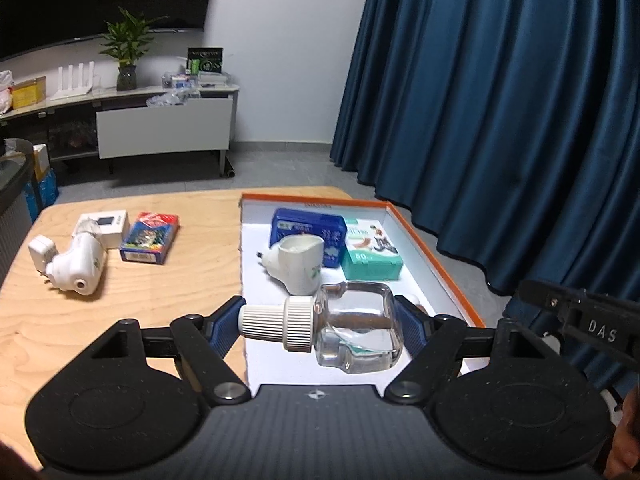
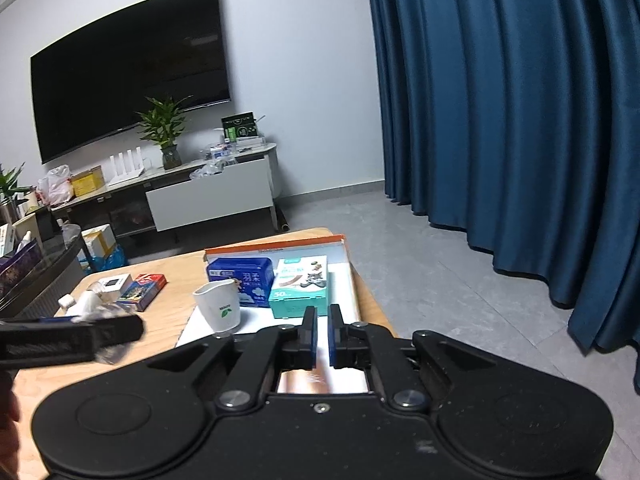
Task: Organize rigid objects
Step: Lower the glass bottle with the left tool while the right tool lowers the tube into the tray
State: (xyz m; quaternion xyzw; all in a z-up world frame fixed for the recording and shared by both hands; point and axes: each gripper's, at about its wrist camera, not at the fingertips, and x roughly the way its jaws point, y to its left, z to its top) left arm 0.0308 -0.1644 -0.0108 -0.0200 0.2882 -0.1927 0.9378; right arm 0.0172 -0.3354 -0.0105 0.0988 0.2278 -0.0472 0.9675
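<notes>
Blue curtains (image 1: pixel 500 120) hang behind the wooden counter (image 1: pixel 120 320), where a white tray (image 1: pixel 436 264) fills the right edge. It already holds two boxes and a white cup (image 1: pixel 298 266); several items wait near the left edge. Left claw (image 1: pixel 320 322) grips a clear bottle (image 1: pixel 352 328) over the tray's free near part. Right claw (image 2: pixel 321 338) is closed, empty.

the black arm of the right gripper (image 1: pixel 580 320), seen at the right edge of the left wrist view, bore the white letters "das". the teal box (image 1: pixel 372 256) in the orange-rimmed tray (image 1: pixel 436 264) carried the number "50". the blue box (image 1: pixel 308 232) beside it showed chinese characters, not legible. other print was too small to read.
</notes>
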